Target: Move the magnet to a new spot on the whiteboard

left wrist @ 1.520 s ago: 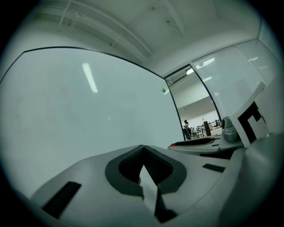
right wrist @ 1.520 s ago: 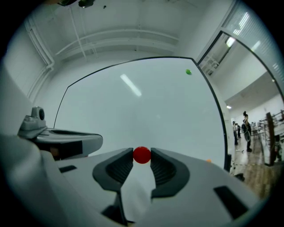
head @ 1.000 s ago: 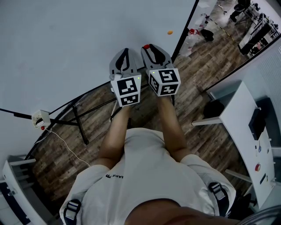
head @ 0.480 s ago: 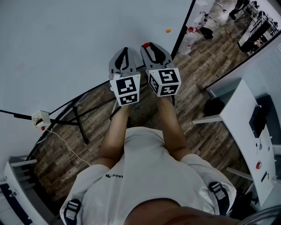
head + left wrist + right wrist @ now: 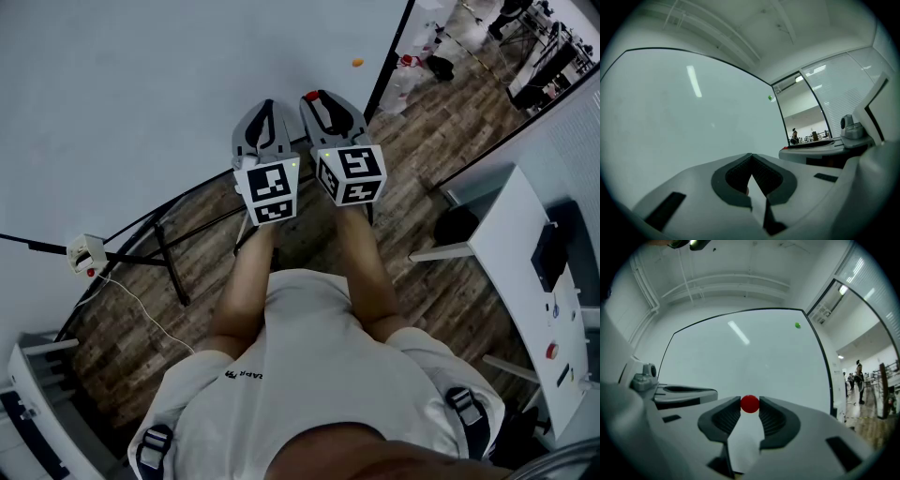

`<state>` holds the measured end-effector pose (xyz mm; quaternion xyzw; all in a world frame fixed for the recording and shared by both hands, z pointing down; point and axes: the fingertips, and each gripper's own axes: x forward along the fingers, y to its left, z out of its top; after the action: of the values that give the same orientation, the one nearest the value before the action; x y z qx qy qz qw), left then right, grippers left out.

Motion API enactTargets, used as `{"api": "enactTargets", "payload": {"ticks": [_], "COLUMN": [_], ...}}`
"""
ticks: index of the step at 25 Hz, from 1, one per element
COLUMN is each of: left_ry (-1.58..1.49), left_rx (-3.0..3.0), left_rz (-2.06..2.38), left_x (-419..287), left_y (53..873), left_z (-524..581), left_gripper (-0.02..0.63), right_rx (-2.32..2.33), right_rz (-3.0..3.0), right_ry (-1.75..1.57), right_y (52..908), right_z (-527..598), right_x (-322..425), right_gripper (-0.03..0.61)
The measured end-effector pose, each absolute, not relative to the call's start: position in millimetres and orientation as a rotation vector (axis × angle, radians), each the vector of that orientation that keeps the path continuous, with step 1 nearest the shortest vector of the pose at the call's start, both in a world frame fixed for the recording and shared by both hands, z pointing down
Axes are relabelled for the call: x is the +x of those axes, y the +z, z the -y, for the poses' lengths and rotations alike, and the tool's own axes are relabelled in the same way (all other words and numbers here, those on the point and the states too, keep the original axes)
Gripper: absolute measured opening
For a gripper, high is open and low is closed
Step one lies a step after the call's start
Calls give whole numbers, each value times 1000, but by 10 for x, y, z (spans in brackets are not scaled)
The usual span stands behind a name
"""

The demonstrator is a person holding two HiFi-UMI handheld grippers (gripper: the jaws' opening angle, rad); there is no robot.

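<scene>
A small red magnet (image 5: 750, 404) sits pinched between the tips of my right gripper (image 5: 750, 405), just in front of the whiteboard (image 5: 740, 362). In the head view the red magnet (image 5: 311, 97) shows at the tip of the right gripper (image 5: 315, 99), near the lower right part of the whiteboard (image 5: 141, 94). My left gripper (image 5: 269, 107) is held close beside it on the left. Its jaws meet at the tips with nothing between them (image 5: 751, 156), facing the whiteboard (image 5: 670, 117).
A second small magnet (image 5: 357, 63) sticks to the board near its right edge, up and to the right of the grippers; the right gripper view shows this second magnet (image 5: 797, 325) too. The board's stand legs (image 5: 169, 258), a power strip (image 5: 86, 253) and a white desk (image 5: 506, 239) are below.
</scene>
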<state>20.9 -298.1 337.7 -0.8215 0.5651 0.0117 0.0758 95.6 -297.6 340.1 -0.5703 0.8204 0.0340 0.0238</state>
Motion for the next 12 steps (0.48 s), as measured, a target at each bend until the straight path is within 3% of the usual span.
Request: {"api": "enactTargets", "payload": {"ticks": [12], "left_ry": [44], "left_rx": [-2457], "left_rz": [-1698], "left_x": [214], "left_y": [3346], "left_z": [2933], "left_gripper": [3], "right_rx": [-1768], "right_rz": [-2539], "right_ry": [104], "right_y": [3402], "right_z": [2931], "right_x": [988], "right_gripper": [130]}}
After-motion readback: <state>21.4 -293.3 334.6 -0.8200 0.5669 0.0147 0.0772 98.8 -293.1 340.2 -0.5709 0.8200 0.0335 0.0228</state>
